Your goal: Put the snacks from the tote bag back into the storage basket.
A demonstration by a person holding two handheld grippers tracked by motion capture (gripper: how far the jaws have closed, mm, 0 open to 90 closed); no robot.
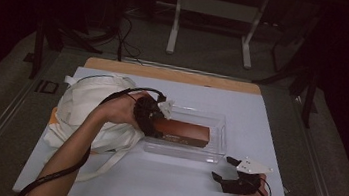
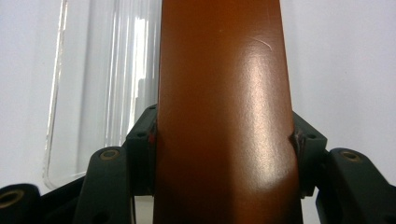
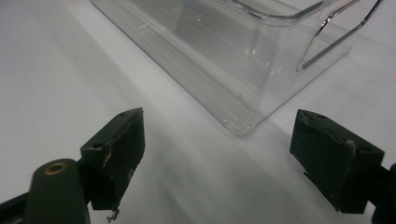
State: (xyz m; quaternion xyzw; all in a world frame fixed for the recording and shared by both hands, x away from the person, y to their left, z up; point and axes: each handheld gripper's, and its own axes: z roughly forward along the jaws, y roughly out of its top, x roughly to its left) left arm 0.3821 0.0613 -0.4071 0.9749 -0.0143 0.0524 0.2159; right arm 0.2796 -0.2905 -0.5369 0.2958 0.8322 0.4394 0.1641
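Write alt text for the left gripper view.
A brown box runs up the middle, clamped between the left gripper's two black fingers. Behind it on the left is a clear bin on a white table.

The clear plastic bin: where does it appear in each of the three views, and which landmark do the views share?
High view: clear plastic bin at table centre, brown box over it.
Left gripper view: its wall at upper left, beside the box.
Right gripper view: its corner at top centre, beyond the open jaws.
Shared landmark: the white table sheet under the bin.
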